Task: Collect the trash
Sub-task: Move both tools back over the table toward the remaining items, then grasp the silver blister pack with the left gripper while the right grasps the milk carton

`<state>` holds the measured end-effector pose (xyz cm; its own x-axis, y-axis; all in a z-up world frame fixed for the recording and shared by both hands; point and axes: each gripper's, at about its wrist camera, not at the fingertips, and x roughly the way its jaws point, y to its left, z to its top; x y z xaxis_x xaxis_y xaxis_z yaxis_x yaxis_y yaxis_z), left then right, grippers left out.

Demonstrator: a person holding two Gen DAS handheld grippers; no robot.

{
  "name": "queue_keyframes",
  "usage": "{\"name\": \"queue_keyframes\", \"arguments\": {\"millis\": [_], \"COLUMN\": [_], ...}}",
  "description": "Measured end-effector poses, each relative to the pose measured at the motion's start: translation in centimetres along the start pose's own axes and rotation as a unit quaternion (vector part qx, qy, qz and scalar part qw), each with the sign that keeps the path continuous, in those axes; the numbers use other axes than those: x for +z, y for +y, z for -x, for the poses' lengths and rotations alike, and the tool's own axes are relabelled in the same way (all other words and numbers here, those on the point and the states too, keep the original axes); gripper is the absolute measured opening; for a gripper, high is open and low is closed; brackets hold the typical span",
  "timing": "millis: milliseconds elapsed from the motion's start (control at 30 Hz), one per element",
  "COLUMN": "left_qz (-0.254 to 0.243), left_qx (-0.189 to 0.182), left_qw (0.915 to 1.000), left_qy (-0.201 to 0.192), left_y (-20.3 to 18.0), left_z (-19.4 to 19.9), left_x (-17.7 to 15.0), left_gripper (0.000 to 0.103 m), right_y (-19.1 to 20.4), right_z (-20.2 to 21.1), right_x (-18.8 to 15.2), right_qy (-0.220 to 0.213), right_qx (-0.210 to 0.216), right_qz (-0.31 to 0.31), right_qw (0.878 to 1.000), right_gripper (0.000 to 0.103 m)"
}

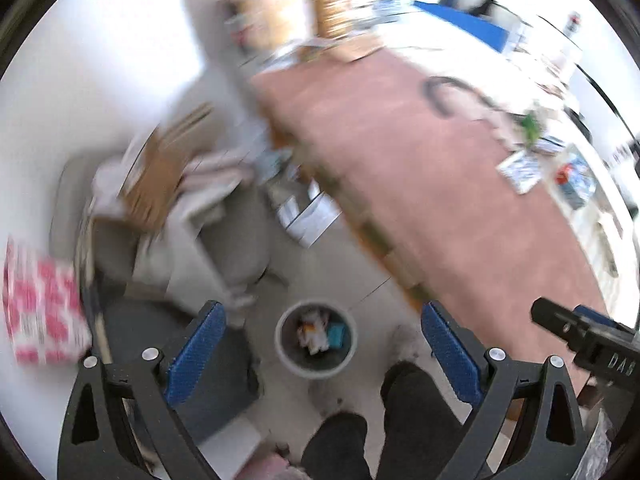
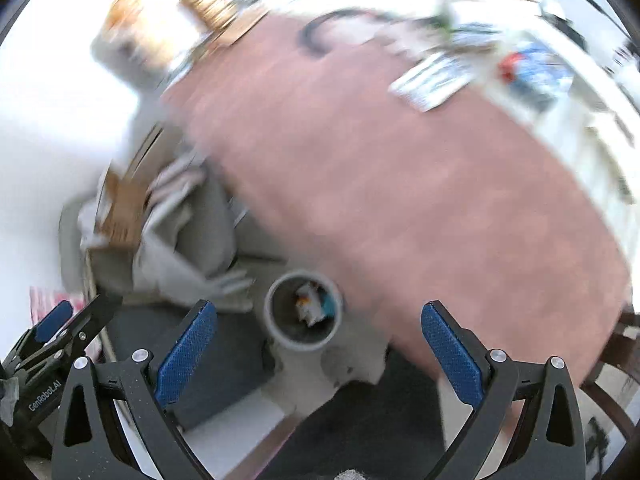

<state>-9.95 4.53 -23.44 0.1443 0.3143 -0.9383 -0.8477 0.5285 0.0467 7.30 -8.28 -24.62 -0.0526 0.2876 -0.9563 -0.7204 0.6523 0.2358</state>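
Observation:
A round grey trash bin (image 1: 316,338) stands on the floor below me, with crumpled white, orange and teal trash (image 1: 320,334) inside. My left gripper (image 1: 324,352) is open and empty, high above the bin. My right gripper (image 2: 320,352) is also open and empty, above the same bin (image 2: 305,311). The right gripper's body shows at the right edge of the left wrist view (image 1: 584,340). The left gripper shows at the left edge of the right wrist view (image 2: 56,340). Both views are motion-blurred.
A long reddish-brown table (image 1: 432,184) runs to the right, with wrappers (image 1: 520,170), a black cable (image 1: 444,96) and clutter along its far side. A grey chair piled with cardboard and cloth (image 1: 160,192) stands at left. My dark shoes (image 1: 412,392) are beside the bin.

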Motion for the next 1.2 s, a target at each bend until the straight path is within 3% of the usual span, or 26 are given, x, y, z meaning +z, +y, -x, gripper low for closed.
{"name": "queue_keyframes", "arguments": {"millis": [167, 333, 500, 600, 667, 733, 800, 967, 1100, 1200], "left_qz": [-0.075, -0.126, -0.167, -0.18, -0.183, -0.188, -0.196, -0.228, -0.285, -0.336], "left_qx": [0.007, 0.027, 0.052, 0.062, 0.065, 0.065, 0.057, 0.018, -0.015, -0.016], "left_qw": [0.997, 0.9917, 0.9844, 0.9809, 0.9796, 0.9779, 0.976, 0.9687, 0.9496, 0.9299], "left_qy": [-0.018, -0.007, 0.022, 0.043, 0.051, 0.064, 0.076, 0.097, 0.13, 0.148], "left_y": [-9.8, -18.9, -24.6, -26.5, -26.9, -27.4, -27.9, -29.5, -32.0, -33.9], "left_z": [-1.1, -5.7, -10.8, -13.3, -14.3, -15.3, -16.2, -17.8, -19.8, -21.5], "left_x": [6.7, 12.4, 15.3, 16.4, 16.9, 17.3, 17.8, 18.6, 18.8, 18.4], "left_gripper": [0.103, 0.103, 0.103, 0.103, 0.103, 0.103, 0.103, 0.103, 0.103, 0.103], "right_y": [-10.5, -19.3, -23.5, -24.0, -23.9, -23.9, -24.0, -27.2, -31.6, -33.6], "right_z": [1.7, -0.1, -5.0, -7.5, -8.8, -9.9, -10.2, -8.9, -7.7, -7.4], "right_x": [7.2, 15.6, 22.3, 24.7, 25.8, 26.3, 26.4, 24.9, 21.9, 20.6], "right_qy": [-0.008, 0.003, 0.031, 0.047, 0.057, 0.072, 0.074, 0.089, 0.111, 0.12], "right_qx": [-0.061, -0.123, -0.142, -0.139, -0.137, -0.136, -0.139, -0.114, -0.074, -0.059], "right_qz": [-0.033, -0.02, 0.017, 0.048, 0.071, 0.08, 0.08, -0.025, -0.144, -0.179], "right_qw": [0.998, 0.992, 0.989, 0.988, 0.986, 0.985, 0.984, 0.989, 0.981, 0.975], "right_gripper": [0.103, 0.103, 0.103, 0.096, 0.092, 0.074, 0.073, 0.068, 0.069, 0.08]}}
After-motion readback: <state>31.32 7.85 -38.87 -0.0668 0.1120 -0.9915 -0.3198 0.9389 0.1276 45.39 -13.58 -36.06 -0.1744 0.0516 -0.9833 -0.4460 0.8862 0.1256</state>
